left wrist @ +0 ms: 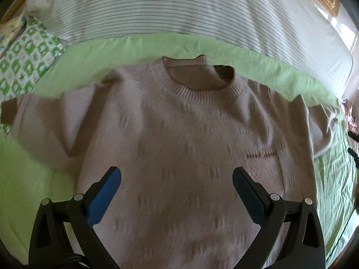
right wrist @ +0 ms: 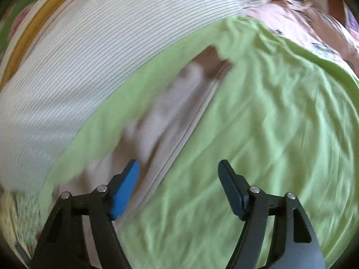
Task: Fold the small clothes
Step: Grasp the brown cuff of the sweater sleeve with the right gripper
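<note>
**Sweater's laid out flat, both tongs empty and about to go for the first fold**

Left tongs (left wrist: 177, 174) are spread wide with nothing between the blue pads, hovering over the lower middle of the sweater's chest. Right tongs (right wrist: 178, 168) are also apart and holding nothing; its left pad sits over the edge of the sleeve (right wrist: 170, 103), its right pad over bare sheet. That view is pretty smeared, so I can't say whether either pad actually touches fabric.

The thing being folded is a dusty-pink knit sweater (left wrist: 179, 123), front side up on a lime green bedsheet (left wrist: 29, 179). In the left wrist view it fills the centre of the frame: ribbed neckline (left wrist: 197, 83) toward the top, hem running out the bottom, so the body's long axis goes bottom to top with the collar pointing away from the camera. Sleeves stick out toward the left and right edges, cuffs darker. There's a small chest pocket (left wrist: 262, 170) lower right. In the right wrist view the sleeve runs diagonally from lower left to upper centre, brown cuff at the far end.

My take on doing this step well: pinch the sleeve near the cuff, only the sleeve layer and not the sheet, then carry it straight across the chest so the fold lands along the shoulder line. Knit is floppy, so lift low and slowly.

Beyond the sheet: a striped duvet (left wrist: 168, 6) across the top, a green-patterned pillow (left wrist: 24, 60) upper left.
</note>
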Demonstrator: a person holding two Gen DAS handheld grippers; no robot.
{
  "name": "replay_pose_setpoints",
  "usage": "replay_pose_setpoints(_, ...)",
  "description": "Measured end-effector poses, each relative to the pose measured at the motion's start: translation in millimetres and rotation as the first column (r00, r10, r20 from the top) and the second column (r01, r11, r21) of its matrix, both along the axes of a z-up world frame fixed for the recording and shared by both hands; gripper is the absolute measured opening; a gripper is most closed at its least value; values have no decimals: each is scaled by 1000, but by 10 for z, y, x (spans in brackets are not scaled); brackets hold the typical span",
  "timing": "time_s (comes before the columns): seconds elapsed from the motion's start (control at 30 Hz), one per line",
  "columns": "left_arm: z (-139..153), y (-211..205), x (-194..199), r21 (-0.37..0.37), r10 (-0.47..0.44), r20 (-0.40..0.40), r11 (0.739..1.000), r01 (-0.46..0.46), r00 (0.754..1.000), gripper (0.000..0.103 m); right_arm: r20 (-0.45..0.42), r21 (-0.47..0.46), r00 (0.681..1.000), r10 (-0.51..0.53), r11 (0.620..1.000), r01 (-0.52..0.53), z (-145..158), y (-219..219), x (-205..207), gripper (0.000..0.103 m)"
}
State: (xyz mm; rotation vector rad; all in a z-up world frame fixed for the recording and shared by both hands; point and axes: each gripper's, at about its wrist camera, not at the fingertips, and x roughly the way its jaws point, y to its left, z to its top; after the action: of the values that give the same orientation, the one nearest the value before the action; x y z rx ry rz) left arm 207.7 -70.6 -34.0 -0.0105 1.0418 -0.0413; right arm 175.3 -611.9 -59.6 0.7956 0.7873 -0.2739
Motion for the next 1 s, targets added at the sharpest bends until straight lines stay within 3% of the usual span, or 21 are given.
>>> replay_pose_setpoints(0.2,-174,-167,403,14,3,-23,1000,-3,1000,100,-41,19,995,-86,996,87,-240,-556,529,65)
replay_pose_setpoints(0.43,-385,-283,630,29,13,-61,1000,-11,998,100,-84,-2,993,-80,997,80,-509,-763,979,61)
replay_pose_setpoints(0.47,-401,-287,658,22,15,-65,1000,-14,998,100,-83,-16,994,-73,997,72,-503,-769,1018,56)
replay_pose_setpoints(0.53,-425,-301,690,13,19,-72,1000,-18,997,100,-97,-21,994,-55,998,53,-483,-804,1064,7)
replay_pose_setpoints(0.6,-434,-309,698,4,17,-74,1000,-17,997,100,-63,10,995,-73,997,74,-429,-885,996,7)
replay_pose_setpoints(0.73,-413,-307,629,3,7,-74,1000,-7,997,100,57,-37,984,-171,984,174,74,-922,525,7)
replay_pose_setpoints(0.8,-369,-260,564,-1,4,-71,1000,-4,997,100,151,-28,977,-150,987,156,396,-762,333,7)
replay_pose_setpoints(0.9,-292,-182,450,-8,1,-66,1000,-2,998,100,275,-13,961,-19,1000,23,823,-333,250,7)
replay_pose_setpoints(1.0,-189,-53,303,-25,5,-56,1000,-7,998,100,366,-15,911,189,980,-198,1194,426,310,7)
